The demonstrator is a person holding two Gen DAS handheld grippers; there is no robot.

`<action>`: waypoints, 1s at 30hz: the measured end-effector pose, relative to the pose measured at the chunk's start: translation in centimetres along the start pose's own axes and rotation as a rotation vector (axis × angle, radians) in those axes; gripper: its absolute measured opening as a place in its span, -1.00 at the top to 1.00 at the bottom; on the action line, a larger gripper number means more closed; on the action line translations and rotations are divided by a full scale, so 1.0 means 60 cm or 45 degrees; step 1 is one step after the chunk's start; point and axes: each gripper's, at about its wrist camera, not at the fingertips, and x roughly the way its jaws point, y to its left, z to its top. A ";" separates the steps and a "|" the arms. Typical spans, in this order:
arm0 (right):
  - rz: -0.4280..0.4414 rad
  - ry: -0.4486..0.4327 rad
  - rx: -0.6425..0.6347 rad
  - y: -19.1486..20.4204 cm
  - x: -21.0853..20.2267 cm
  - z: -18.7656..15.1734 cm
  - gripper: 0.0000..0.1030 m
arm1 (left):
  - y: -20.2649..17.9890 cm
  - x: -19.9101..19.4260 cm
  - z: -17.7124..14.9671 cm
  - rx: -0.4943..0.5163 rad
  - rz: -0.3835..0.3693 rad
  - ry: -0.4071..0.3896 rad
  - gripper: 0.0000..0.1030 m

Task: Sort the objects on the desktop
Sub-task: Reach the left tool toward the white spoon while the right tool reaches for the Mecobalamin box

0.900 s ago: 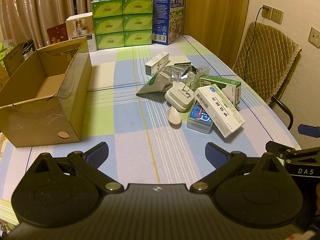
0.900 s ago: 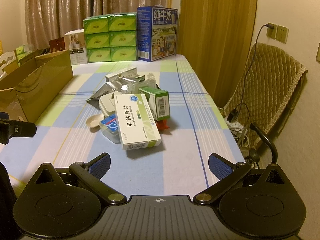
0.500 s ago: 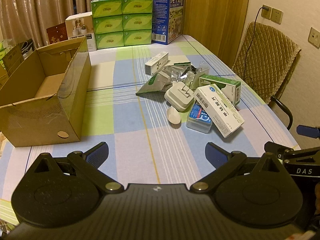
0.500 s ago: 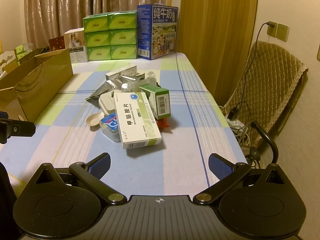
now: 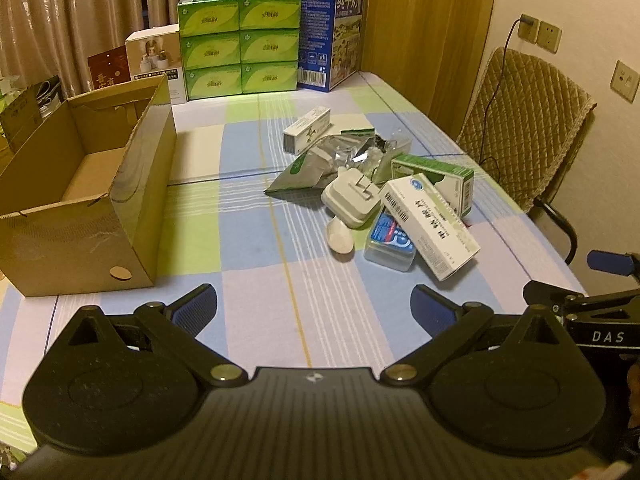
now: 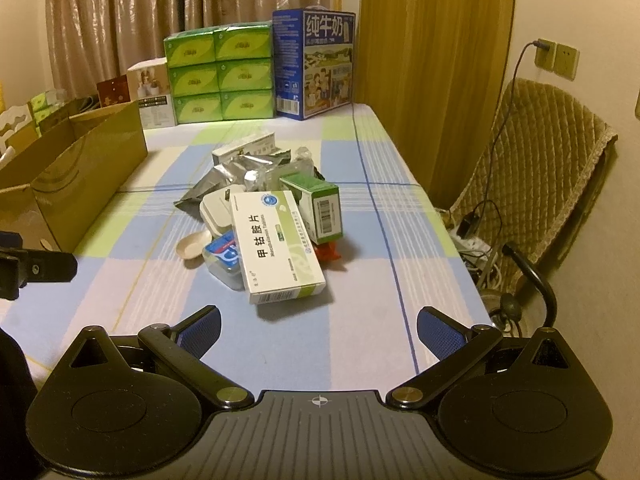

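Note:
A heap of small items lies mid-table: a white medicine box (image 5: 430, 228) (image 6: 276, 246) resting on a clear blue-labelled case (image 5: 390, 242) (image 6: 224, 258), a white plug adapter (image 5: 350, 200) (image 6: 216, 210), a green box (image 5: 434, 178) (image 6: 316, 204), a silver foil pouch (image 5: 320, 160) (image 6: 232, 176), a small white spoon (image 5: 340, 236) (image 6: 192, 246) and a slim white carton (image 5: 307, 130) (image 6: 244, 148). My left gripper (image 5: 314, 306) is open, short of the heap. My right gripper (image 6: 318, 330) is open too, just before the medicine box. An open cardboard box (image 5: 84, 196) (image 6: 76, 176) stands at the left.
Stacked green tissue packs (image 5: 240, 44) (image 6: 220, 74), a blue milk carton (image 5: 330, 34) (image 6: 314, 62) and a white box (image 5: 154, 58) line the far edge. A quilted chair (image 5: 524, 128) (image 6: 548, 184) stands past the table's right edge, with cables (image 6: 476, 244) on the floor.
Both grippers have edged slightly forward toward the heap, so the items look a little nearer. Nothing on the table has moved.

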 end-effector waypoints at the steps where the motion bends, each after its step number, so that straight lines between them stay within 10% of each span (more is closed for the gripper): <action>1: 0.028 -0.001 0.015 -0.001 -0.003 0.003 -0.97 | 0.002 -0.001 0.001 -0.006 -0.008 -0.003 -0.97; 30: 0.254 0.061 -0.046 -0.012 0.189 0.066 -0.78 | 0.036 0.212 0.061 0.155 -0.205 0.107 -0.95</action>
